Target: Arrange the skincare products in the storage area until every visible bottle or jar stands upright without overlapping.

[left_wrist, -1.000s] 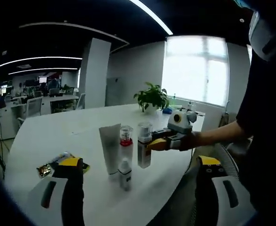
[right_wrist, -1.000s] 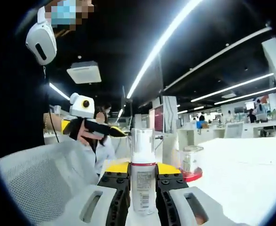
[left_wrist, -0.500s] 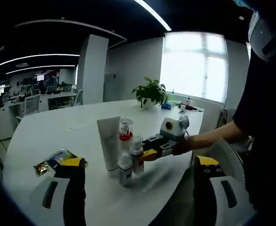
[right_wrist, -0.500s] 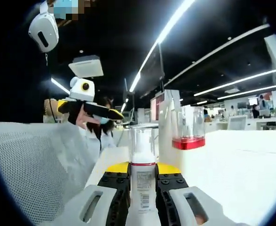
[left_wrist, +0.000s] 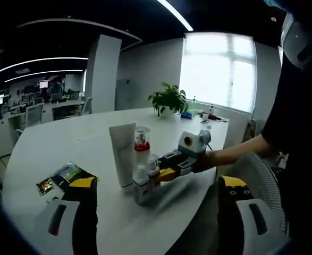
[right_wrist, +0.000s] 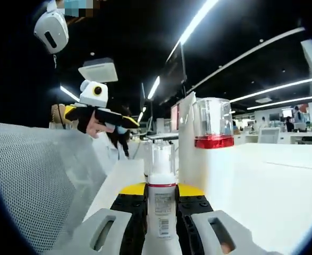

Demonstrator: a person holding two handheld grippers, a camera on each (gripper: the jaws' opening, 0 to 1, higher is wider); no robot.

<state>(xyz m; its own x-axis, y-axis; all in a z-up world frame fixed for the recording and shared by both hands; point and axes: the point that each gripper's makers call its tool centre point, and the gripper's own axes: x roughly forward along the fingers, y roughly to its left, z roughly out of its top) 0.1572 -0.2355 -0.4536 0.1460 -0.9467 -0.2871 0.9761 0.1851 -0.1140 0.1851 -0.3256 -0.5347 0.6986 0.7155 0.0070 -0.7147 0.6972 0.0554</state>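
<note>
- While the right gripper (right_wrist: 161,226) clamps a clear-capped white pump bottle (right_wrist: 161,204) upright, its long axis vertical, it sits just beside the group.
- Left gripper (left_wrist: 156,212): jaws wide apart, empty, farther off.
- Grouped on the white table (left_wrist: 55,143): one small white bottle (left_wrist: 140,183), one white tube (left_wrist: 123,154), one red-banded clear-capped bottle (left_wrist: 141,149).

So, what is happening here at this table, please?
A person is tidying skincare products on a white table. The right hand-held gripper is shut on a clear-capped bottle, held upright beside a white tube, a red-banded bottle and a small bottle. The left hand-held gripper is open, holding nothing.
</note>
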